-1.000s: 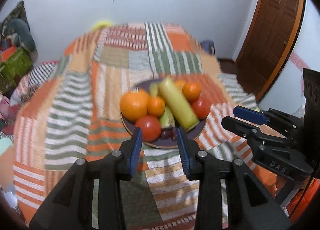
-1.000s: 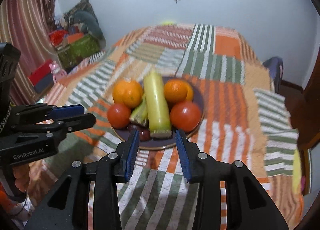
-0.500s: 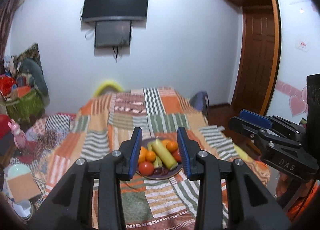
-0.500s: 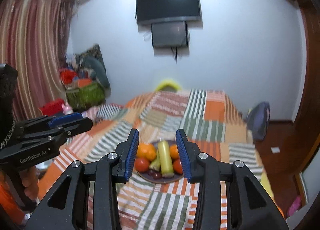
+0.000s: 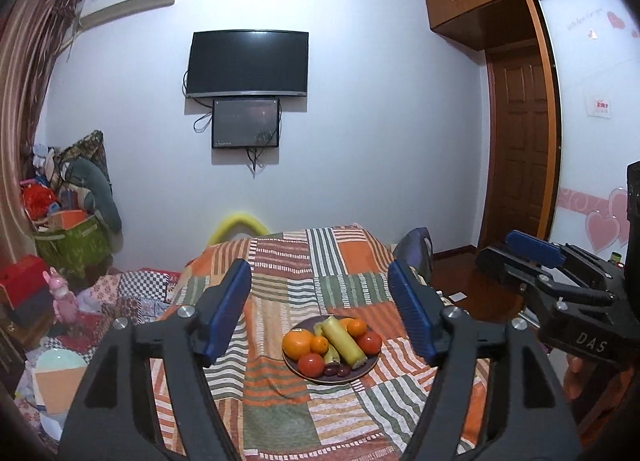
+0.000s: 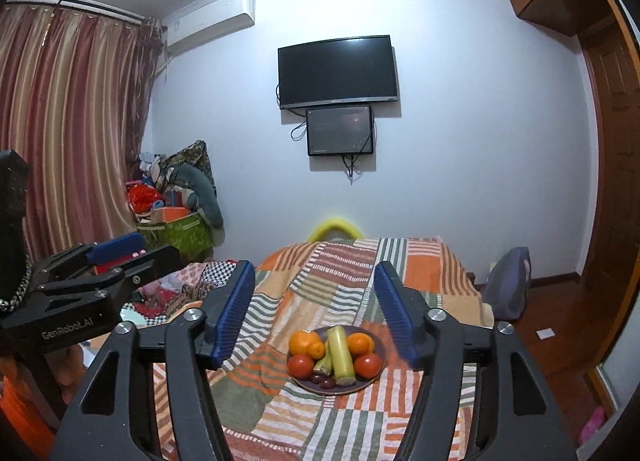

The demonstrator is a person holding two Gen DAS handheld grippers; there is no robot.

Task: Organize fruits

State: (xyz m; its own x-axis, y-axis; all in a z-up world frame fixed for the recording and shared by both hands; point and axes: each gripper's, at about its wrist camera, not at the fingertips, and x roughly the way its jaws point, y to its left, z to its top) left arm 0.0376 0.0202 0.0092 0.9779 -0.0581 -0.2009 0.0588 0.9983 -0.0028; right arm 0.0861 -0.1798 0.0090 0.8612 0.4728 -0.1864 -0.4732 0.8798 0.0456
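A dark plate (image 5: 366, 372) (image 6: 380, 345) sits on a striped patchwork blanket. It holds oranges (image 5: 297, 343) (image 6: 305, 342), tomatoes (image 5: 311, 364) (image 6: 367, 365), a long yellow-green squash (image 5: 344, 342) (image 6: 341, 353), small green fruits and dark grapes (image 5: 335, 371). My left gripper (image 5: 320, 313) is open and empty, held well back from the plate. My right gripper (image 6: 316, 311) is open and empty too, also well back. Each gripper shows at the edge of the other's view.
The blanket covers a bed (image 5: 280, 293) with floor on both sides. Clutter and a green box (image 5: 72, 241) stand at the left wall. A blue bag (image 6: 510, 281) and a wooden door (image 5: 520, 149) are at the right. Two screens (image 5: 248, 61) hang on the far wall.
Both grippers have pulled far back and up from the plate and tilted level. Their jaws have opened wider. The fruit has not moved.
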